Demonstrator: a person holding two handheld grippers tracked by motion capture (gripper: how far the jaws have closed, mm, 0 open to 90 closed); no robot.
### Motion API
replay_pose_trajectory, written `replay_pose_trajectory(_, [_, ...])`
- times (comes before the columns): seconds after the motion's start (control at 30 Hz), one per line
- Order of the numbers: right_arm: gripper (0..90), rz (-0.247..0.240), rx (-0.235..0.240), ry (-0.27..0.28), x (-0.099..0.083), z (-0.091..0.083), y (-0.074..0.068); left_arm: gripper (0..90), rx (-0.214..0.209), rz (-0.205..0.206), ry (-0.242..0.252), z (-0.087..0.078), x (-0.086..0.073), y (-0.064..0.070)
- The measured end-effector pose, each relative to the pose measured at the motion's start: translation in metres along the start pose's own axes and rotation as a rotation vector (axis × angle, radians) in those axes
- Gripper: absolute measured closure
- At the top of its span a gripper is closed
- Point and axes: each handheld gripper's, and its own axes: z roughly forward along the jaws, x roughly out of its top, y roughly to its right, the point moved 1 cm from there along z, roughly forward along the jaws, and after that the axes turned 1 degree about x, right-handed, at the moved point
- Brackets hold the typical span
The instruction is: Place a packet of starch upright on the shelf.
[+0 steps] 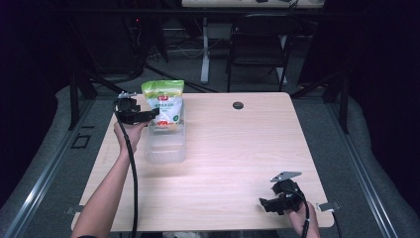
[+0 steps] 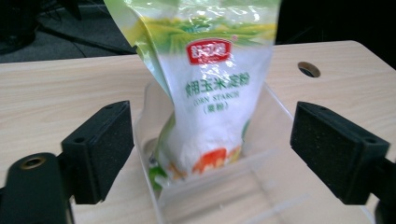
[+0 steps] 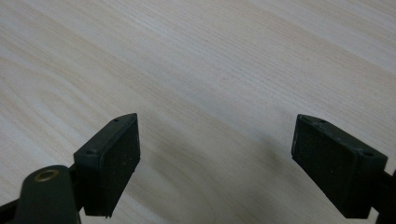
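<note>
A green and white bag of corn starch (image 1: 165, 104) (image 2: 210, 88) stands upright in the far end of a clear plastic box (image 1: 165, 146) (image 2: 261, 186) on the wooden table (image 1: 233, 148). My left gripper (image 1: 148, 115) (image 2: 215, 154) hovers just left of the bag, open, its jaws wide on either side of the bag without touching it. My right gripper (image 1: 265, 204) (image 3: 217, 163) is near the table's front right corner, open, with bare wood between its pads (image 3: 112, 161).
A round cable hole (image 1: 238, 105) (image 2: 308, 69) sits near the table's far edge. A black folding chair (image 1: 260, 44) and a white desk leg (image 1: 204, 49) stand on the floor beyond the table.
</note>
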Motion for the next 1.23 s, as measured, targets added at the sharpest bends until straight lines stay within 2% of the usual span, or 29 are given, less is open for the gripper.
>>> replay_pose_trajectory(0.2, [15.0,-0.007,-0.003,-0.002,0.000,-0.001,0.000,8.3,-0.043,0.048,-0.016,-0.036,-0.017,0.013])
replay_pose_trajectory(0.3, [15.0,-0.006,-0.001,-0.001,0.000,-0.001,-0.001,6.4,-0.059,0.113,-0.031,-0.056,-0.027,0.024])
replay_pose_trajectory(0.57, [15.0,-0.006,0.006,0.006,0.000,0.000,-0.002,2.1,-0.113,0.133,-0.062,-0.092,-0.065,0.040])
replay_pose_trajectory(0.67, [15.0,-0.008,0.004,0.005,0.000,0.000,-0.003,1.7,-0.131,0.137,-0.103,-0.095,-0.083,0.044])
replay_pose_trajectory(0.73, [15.0,-0.016,0.000,-0.001,0.000,0.000,-0.003,1.2,-0.137,0.126,-0.124,-0.097,-0.097,0.044])
replay_pose_trajectory(0.77, [15.0,-0.015,0.013,0.001,0.000,0.000,-0.004,0.6,-0.139,0.122,-0.127,-0.097,-0.101,0.045])
replay_pose_trajectory(0.87, [15.0,-0.016,-0.001,-0.003,0.000,0.000,-0.003,0.1,-0.133,0.148,-0.165,-0.098,-0.113,0.047])
replay_pose_trajectory(0.93, [15.0,-0.018,0.000,-0.002,0.000,0.000,-0.003,0.2,-0.126,0.166,-0.169,-0.099,-0.118,0.048])
replay_pose_trajectory(0.97, [15.0,-0.021,0.005,-0.006,0.000,0.000,-0.003,0.4,-0.133,0.159,-0.164,-0.098,-0.122,0.047])
replay_pose_trajectory(1.03, [15.0,-0.021,0.015,-0.011,0.000,0.000,-0.004,1.8,-0.141,0.174,-0.166,-0.094,-0.127,0.046])
replay_pose_trajectory(1.1, [15.0,-0.025,0.008,-0.014,0.000,0.000,-0.005,1.0,-0.158,0.175,-0.184,-0.088,-0.130,0.045])
replay_pose_trajectory(1.23, [15.1,-0.025,0.013,-0.010,0.000,0.000,-0.005,0.1,-0.166,0.162,-0.182,-0.081,-0.132,0.041])
